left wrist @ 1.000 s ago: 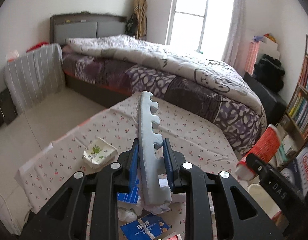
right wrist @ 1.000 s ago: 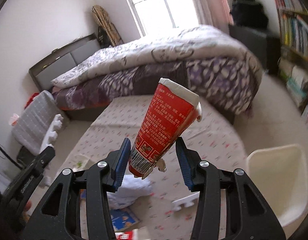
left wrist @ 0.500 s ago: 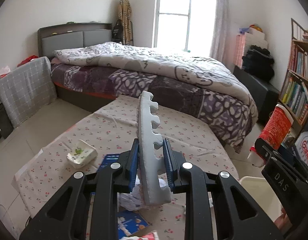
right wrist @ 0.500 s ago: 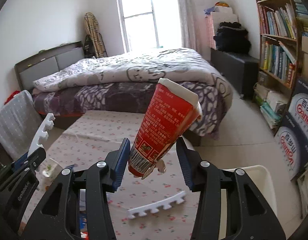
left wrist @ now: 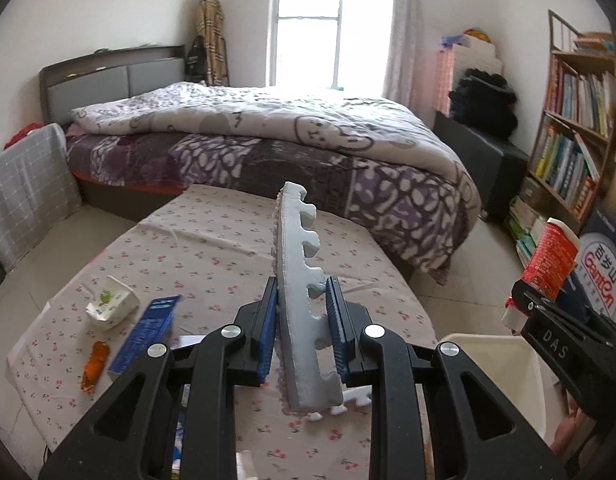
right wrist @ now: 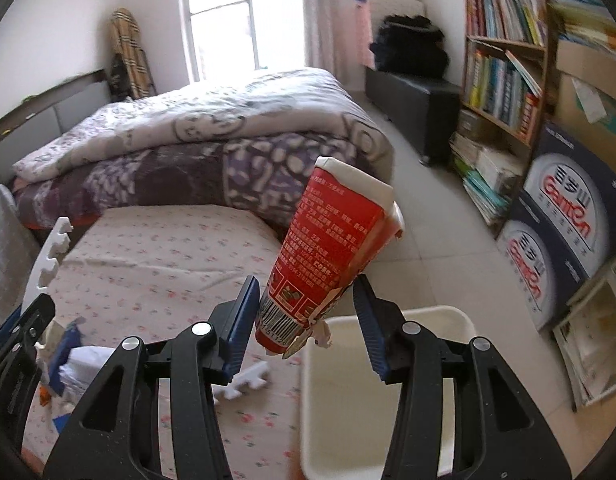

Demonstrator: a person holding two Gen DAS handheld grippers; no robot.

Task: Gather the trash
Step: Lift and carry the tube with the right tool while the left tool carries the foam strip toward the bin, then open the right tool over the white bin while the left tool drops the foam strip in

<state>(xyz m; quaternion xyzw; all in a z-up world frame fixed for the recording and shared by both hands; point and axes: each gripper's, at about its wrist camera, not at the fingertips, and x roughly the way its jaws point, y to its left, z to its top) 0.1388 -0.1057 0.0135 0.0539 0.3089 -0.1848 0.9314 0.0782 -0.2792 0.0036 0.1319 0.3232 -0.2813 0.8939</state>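
Observation:
My left gripper (left wrist: 302,320) is shut on a white foam puzzle-edge strip (left wrist: 302,280), held upright above the flowered cloth (left wrist: 212,248). My right gripper (right wrist: 308,320) holds a crushed red carton (right wrist: 327,256) above the near rim of the white bin (right wrist: 347,400). Its jaws look wider apart than before and the right pad stands clear of the carton. The carton (left wrist: 549,258) and bin (left wrist: 495,364) also show at the right of the left wrist view. The foam strip (right wrist: 48,256) shows at the left of the right wrist view.
On the cloth lie a white paper cup (left wrist: 112,306), a blue box (left wrist: 146,332), an orange wrapper (left wrist: 94,364) and another foam strip (right wrist: 248,380). A bed (left wrist: 268,140) stands behind, a bookshelf (right wrist: 503,60) and boxes (right wrist: 555,240) at the right.
Both grippers have swung right towards the white bin. The right gripper's jaws have spread wider around the red carton. The left gripper still holds the foam strip.

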